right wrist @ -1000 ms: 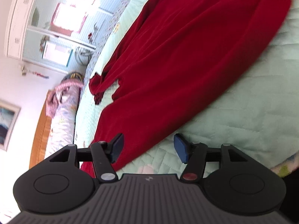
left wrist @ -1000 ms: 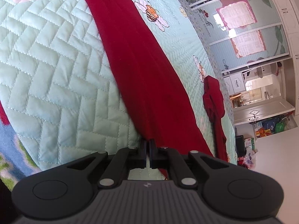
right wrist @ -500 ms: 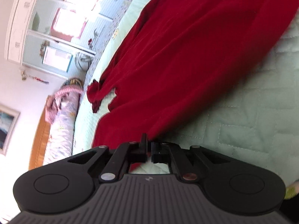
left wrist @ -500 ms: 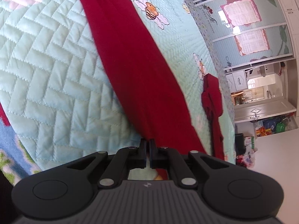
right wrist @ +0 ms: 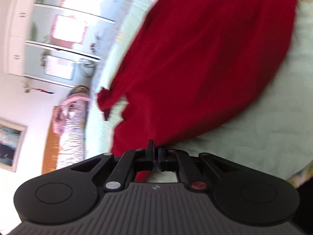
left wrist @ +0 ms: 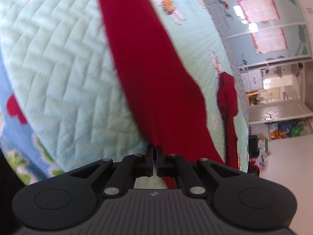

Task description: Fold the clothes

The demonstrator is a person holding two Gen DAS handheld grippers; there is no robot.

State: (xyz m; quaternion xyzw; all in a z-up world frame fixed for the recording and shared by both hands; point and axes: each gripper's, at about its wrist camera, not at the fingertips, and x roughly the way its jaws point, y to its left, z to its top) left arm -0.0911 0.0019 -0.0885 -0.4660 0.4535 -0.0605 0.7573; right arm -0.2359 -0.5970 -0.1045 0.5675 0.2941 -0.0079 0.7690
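Quilt (left wrist: pixel 58 68) bears red garment (left wrist: pixel 152 74); only right view shows pillow (right wrist: pixel 72 125).

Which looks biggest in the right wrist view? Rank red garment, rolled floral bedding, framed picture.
1. red garment, by far.
2. rolled floral bedding.
3. framed picture, cut off by the frame edge, so its rank against the bedding is unsure.
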